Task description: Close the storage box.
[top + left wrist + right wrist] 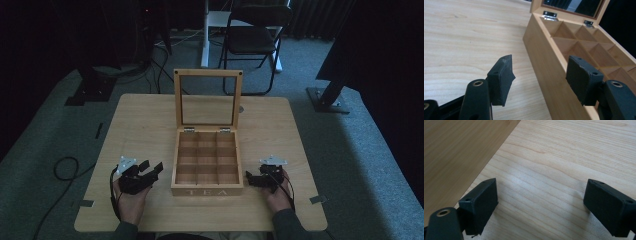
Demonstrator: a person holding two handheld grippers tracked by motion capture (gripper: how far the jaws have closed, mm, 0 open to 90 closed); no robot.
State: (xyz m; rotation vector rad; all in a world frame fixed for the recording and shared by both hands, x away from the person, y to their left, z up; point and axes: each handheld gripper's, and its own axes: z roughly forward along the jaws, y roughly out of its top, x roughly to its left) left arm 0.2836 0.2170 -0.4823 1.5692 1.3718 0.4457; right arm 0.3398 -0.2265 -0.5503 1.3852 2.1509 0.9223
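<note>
The open wooden tea box with its glass-paned lid raised (pixel 207 162) is set at the middle of the pale wooden table (pixel 140 115), its long axis running from the near edge to the far edge. It is flanked by both tongs: the left gripper (pixel 151 169) and the right gripper (pixel 252 180) are each spread wide and empty, the left one straddling the box's left wall (pixel 549 72) and so judged the nearer.

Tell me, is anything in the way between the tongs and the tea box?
Nothing visible. The left tongs and right tongs sit open on either side of the tea box, with just bare table between. The left gripper view shows the box wall close by.
</note>
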